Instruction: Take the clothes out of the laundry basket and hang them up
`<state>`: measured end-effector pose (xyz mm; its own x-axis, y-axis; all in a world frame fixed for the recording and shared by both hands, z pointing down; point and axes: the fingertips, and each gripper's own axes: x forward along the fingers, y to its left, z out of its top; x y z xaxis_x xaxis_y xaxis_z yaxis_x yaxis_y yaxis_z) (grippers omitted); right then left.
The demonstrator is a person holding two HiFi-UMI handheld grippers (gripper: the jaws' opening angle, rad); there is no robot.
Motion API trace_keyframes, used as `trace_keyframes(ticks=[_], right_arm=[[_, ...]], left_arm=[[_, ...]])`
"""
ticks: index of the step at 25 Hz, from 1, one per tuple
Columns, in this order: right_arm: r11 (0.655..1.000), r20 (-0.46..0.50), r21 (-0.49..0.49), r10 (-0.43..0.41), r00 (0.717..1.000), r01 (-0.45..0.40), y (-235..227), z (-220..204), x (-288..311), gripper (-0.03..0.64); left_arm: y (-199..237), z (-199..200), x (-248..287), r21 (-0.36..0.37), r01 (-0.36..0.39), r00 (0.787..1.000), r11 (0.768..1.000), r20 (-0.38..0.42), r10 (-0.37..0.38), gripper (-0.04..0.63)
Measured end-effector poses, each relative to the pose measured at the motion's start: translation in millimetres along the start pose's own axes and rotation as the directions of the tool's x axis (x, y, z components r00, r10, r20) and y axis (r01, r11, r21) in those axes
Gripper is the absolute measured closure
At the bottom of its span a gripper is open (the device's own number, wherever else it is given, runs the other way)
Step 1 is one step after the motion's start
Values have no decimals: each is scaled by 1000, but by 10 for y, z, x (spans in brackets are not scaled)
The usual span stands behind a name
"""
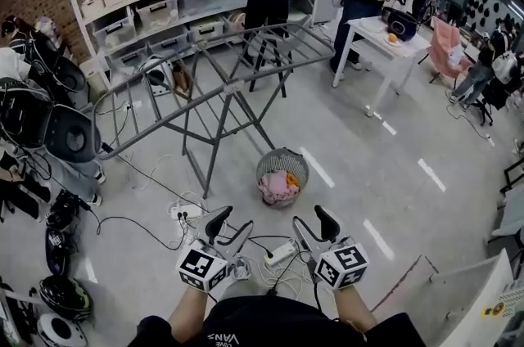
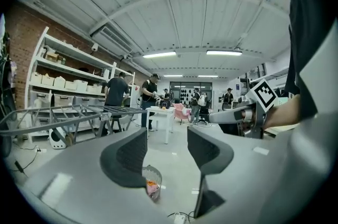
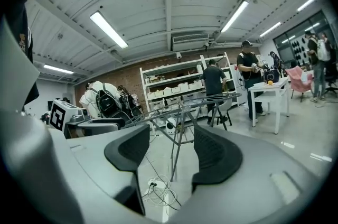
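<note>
basket (image 1: 301,162) on floor dead ahead, well apart; right claw (image 1: 315,228) slightly nearer than left claw (image 1: 230,228); both spread wide, empty.

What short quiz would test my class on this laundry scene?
1. True or false: the basket hangs from the rack.
2. What does the basket hold? A) clothes B) shoes C) nothing
3. Fill in: the left gripper and the right gripper are both ____.

Key: 1 false, it stands on the floor near the rack. 2 A. 3 open, with nothing between the jaws.
</note>
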<state>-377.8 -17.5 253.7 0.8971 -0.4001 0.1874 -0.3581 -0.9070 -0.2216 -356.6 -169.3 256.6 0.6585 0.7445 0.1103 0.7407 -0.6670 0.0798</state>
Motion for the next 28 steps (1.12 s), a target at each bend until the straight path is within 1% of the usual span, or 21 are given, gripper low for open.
trace_keyframes(ticks=[5, 8, 12, 17, 20, 23, 25, 28], right_arm=[[998, 11, 6, -70, 997, 70, -186, 157, 721, 364], [995, 8, 12, -103, 995, 103, -303, 213, 1035, 364], [988, 17, 43, -146, 989, 146, -452, 303, 1271, 362], [981, -23, 65, -179, 984, 180, -733, 265, 1399, 362], [982, -32, 66, -173, 984, 174, -981, 282, 1538, 362], [987, -53, 66, -146, 988, 150, -1294, 232, 1670, 362], [992, -73, 54, -111, 991, 115, -1524, 232, 1777, 362], [999, -132, 2, -42, 990, 43, -1861, 219, 1955, 362]], left_arm=[[701, 66, 424, 9, 55, 998, 998, -25, -54, 383], [1004, 113, 622, 11, 87, 996, 996, -33, -86, 383], [1290, 143, 847, 19, 109, 993, 994, -46, -108, 383], [1370, 65, 1047, 8, 105, 991, 994, -79, -104, 383], [1445, 23, 1251, -4, 87, 993, 996, -81, -87, 383], [1493, -98, 1500, -29, 43, 995, 999, -89, -46, 383], [1498, -132, 1729, -36, 12, 996, 999, -87, -15, 383], [1483, -194, 2123, -72, -41, 995, 997, -90, 34, 383]])
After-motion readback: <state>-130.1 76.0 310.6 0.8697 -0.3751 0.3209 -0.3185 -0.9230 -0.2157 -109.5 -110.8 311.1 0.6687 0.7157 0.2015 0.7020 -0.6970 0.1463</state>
